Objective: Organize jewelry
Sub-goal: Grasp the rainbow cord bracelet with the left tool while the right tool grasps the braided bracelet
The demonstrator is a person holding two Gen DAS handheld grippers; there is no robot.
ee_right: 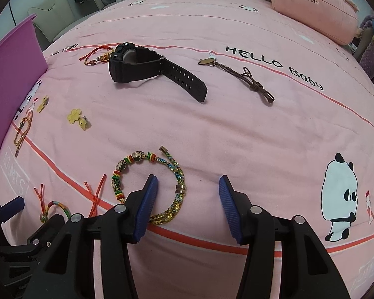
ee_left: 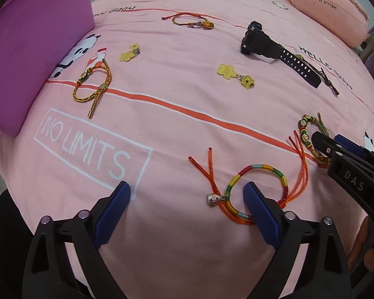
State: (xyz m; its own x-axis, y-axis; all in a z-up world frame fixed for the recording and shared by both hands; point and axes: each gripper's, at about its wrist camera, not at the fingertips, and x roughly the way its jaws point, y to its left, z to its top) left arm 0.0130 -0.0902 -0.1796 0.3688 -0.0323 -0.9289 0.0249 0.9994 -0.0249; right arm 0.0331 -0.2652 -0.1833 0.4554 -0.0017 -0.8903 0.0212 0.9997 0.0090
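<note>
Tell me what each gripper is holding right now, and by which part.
Nothing is held. The left gripper stands open beside the rainbow cord bracelet; the right gripper straddles the beaded braided bracelet's braided side, pads not pressing it.

You have a bed with a pink printed sheet. On it lie a purple box, a black watch, a brown cord bracelet, two yellow charms, a gold braided bracelet, a beaded bracelet, a rainbow bracelet and a pink pillow.

left claw (wide apart), rainbow bracelet
</note>
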